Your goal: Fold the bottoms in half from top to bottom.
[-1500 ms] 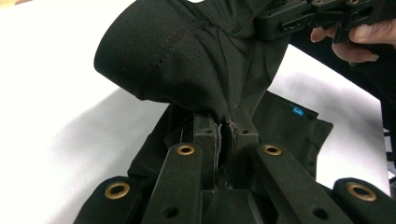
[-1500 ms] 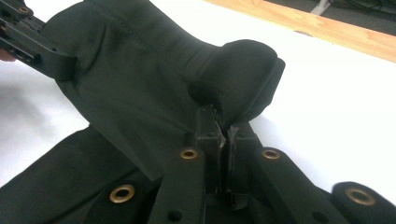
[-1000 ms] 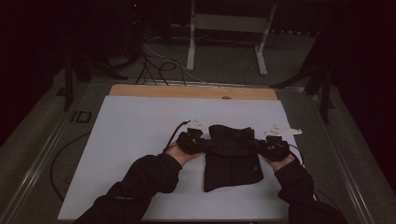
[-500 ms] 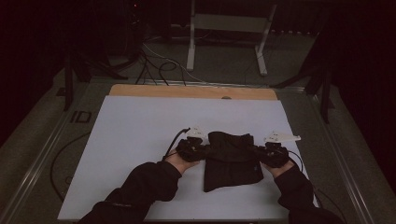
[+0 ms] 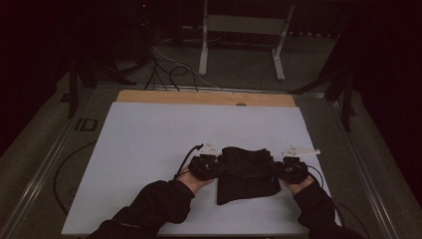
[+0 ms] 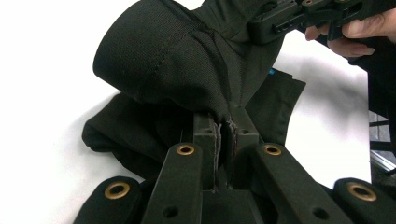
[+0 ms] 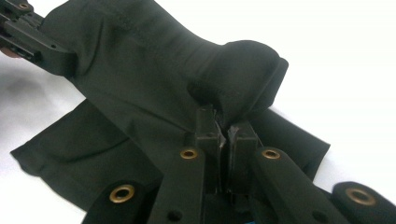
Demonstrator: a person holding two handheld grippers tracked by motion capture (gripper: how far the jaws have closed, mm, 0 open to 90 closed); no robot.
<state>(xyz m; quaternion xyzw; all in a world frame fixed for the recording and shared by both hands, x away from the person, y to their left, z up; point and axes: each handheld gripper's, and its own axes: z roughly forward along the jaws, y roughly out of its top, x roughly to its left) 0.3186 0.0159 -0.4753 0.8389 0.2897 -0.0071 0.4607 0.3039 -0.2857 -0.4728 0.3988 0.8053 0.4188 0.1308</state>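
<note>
we pinch black garment (image 5: pixel 246 172) on white worktop (image 5: pixel 149 149) | left tool (image 5: pixel 211 167) clamped on its left edge, right tool (image 5: pixel 284 169) on its right | fold axis runs tool-to-tool, both equally near

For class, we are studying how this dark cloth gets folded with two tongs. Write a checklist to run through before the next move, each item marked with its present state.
1. Left tongs shut on the black woven cloth garment: ok.
2. Right tongs shut on the same garment: ok.
3. Both tongs hold opposite sides: ok.
4. Lower part of the garment rests on the white table sheet: ok.
5. Fabric between the tongs taut: not ok, it bunches.
6. Layers pinched in each grip: cannot tell.
</note>
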